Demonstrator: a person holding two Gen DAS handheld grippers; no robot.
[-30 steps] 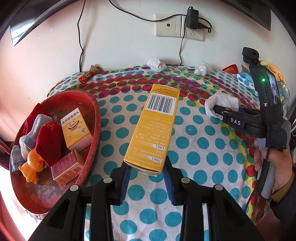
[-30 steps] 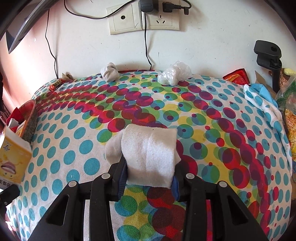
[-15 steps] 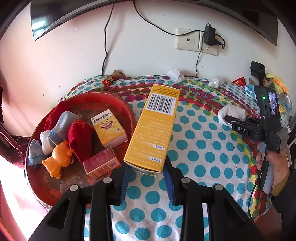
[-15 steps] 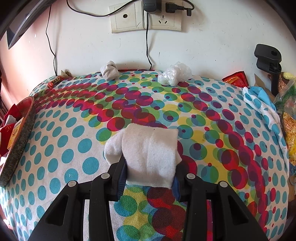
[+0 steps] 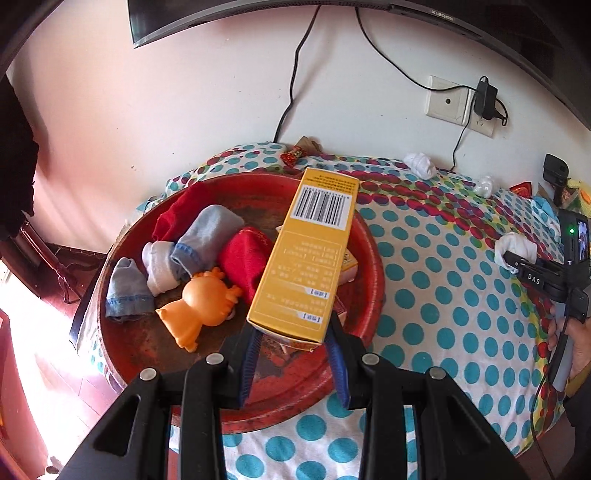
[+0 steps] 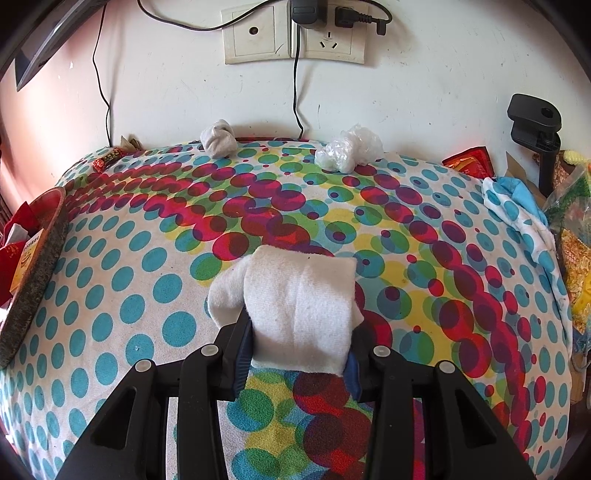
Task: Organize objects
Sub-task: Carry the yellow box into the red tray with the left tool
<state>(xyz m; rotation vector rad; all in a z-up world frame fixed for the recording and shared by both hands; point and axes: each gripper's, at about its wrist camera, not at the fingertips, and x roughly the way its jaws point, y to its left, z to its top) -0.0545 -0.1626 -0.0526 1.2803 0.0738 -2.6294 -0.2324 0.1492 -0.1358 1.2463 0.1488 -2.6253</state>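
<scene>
My left gripper (image 5: 293, 354) is shut on a tall yellow box (image 5: 306, 258) with a barcode and holds it above the round red basin (image 5: 369, 291). The basin holds red and grey-white socks (image 5: 207, 240), an orange toy figure (image 5: 201, 302) and small boxes partly hidden under the yellow box. My right gripper (image 6: 295, 354) is shut on a folded white sock (image 6: 299, 306) above the polka-dot tablecloth (image 6: 147, 258). The right gripper with its sock also shows at the right edge of the left wrist view (image 5: 517, 254). The basin's rim (image 6: 40, 254) shows at the left of the right wrist view.
A balled white sock (image 6: 218, 142) and a crumpled clear plastic bag (image 6: 349, 149) lie at the table's back by the wall. Snack packets and a black clamp stand (image 6: 535, 129) crowd the right edge. Cables hang from wall sockets (image 6: 291, 33).
My left gripper has carried the yellow box left, from over the tablecloth to over the red basin. My right gripper holds the white sock almost still.
</scene>
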